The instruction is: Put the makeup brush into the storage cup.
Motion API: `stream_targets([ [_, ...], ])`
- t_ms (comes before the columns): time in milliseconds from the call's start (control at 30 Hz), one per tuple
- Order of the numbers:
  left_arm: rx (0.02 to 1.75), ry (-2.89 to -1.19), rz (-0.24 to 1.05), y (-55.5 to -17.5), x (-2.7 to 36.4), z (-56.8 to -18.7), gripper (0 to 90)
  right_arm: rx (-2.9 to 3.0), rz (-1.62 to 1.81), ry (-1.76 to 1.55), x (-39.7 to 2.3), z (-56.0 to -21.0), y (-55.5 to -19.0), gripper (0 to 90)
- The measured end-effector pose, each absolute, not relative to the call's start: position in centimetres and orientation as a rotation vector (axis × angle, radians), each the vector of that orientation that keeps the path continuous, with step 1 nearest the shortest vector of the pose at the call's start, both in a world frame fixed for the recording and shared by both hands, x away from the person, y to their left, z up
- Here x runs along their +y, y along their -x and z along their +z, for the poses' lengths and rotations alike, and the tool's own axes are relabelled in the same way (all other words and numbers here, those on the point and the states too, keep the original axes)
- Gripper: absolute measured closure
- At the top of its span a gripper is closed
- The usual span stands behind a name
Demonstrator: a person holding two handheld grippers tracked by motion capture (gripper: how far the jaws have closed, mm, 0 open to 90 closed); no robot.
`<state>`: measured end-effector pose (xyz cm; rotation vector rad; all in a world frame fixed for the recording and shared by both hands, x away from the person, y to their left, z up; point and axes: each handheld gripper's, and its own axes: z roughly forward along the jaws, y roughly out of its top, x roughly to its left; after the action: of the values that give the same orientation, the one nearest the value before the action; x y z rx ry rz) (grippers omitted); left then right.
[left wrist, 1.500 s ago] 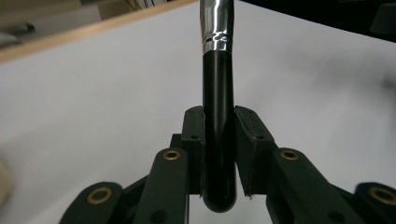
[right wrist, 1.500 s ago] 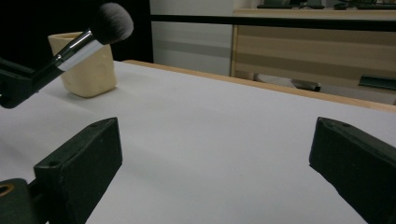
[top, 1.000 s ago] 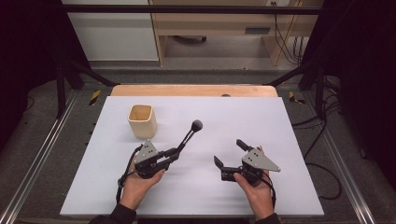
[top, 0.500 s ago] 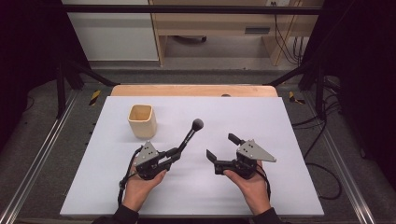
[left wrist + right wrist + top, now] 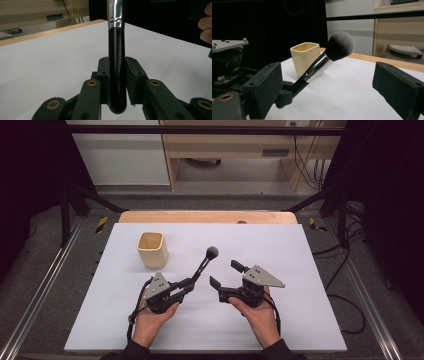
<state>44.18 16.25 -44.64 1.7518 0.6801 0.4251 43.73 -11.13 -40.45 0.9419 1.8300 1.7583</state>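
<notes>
Item: makeup brush (image 5: 204,265), handle end clamped in left gripper (image 5: 186,283), head pointing up and far, right of the cup (image 5: 152,249). Not yet in cup; placing is remaining. Right gripper (image 5: 227,274) is empty, jaws spread and just narrowing slightly, drifting left toward the brush since the earlier frame.

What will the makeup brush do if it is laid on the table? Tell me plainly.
The makeup brush has a round, glossy handle, so it would probably roll and may slip. Its fluffy head likely yields softly. It looks light, held at its handle end by the left gripper.
</notes>
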Motion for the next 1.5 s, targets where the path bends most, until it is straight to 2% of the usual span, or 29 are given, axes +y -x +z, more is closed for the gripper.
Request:
stream_targets([
  [233, 0.678, -1.751, 0.421, -44.1, 16.1, -44.7, 74.5, 1.831, 1.757, -0.962, -10.5, -40.7, -44.0, 8.7],
  [433, 0.677, -1.745, 0.421, -44.0, 16.0, -44.7, 74.5, 1.845, 1.779, -0.995, -10.1, -41.0, -44.3, 9.8],
  [833, 0.661, -1.741, 0.425, -43.9, 16.1, -44.5, 74.6, 1.869, 1.799, -1.098, -9.2, -42.2, -45.4, 16.7],
  [1500, 0.645, -1.738, 0.417, -43.7, 15.8, -44.3, 74.6, 1.881, 1.904, -1.162, -8.0, -42.9, -46.5, 34.4],
])
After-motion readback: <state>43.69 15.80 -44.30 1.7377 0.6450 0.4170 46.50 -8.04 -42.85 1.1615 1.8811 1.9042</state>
